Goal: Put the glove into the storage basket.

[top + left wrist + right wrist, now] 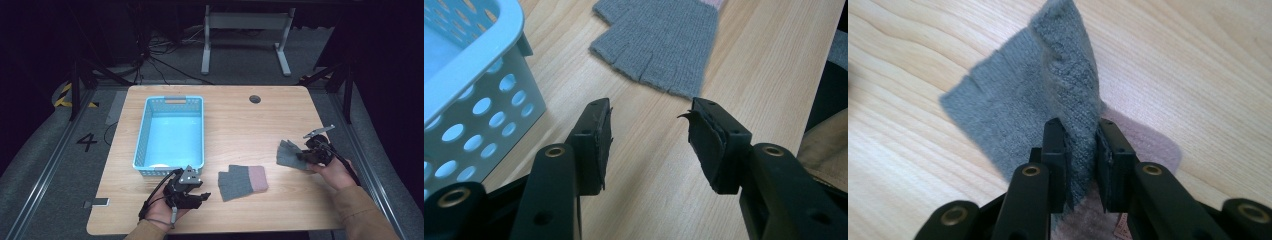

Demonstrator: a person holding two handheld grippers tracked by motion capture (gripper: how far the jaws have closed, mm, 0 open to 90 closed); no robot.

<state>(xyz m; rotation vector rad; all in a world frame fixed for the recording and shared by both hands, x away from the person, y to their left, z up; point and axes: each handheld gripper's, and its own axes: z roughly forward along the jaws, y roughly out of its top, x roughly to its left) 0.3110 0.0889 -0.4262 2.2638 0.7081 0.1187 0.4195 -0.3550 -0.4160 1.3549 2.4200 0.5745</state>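
Two grey fingerless gloves sit on this wooden table (235, 120), and going from the left side across: first the light blue perforated basket (170, 130) stands on the left half, with the left gripper (200, 196) parked just in front of its near corner. Its jaws are spread apart with nothing but bare wood between them, and in the left gripper view they point toward the flat glove (659, 45), which lies a little way off. That flat glove (242, 182) has a pinkish cuff and rests near the front edge, about mid-table. Further right, the right gripper (303, 156) has its jaws pinched onto the second glove (289, 154), so a fold of grey knit bunches up between the pads (1055, 150), while the rest drapes down onto the wood.
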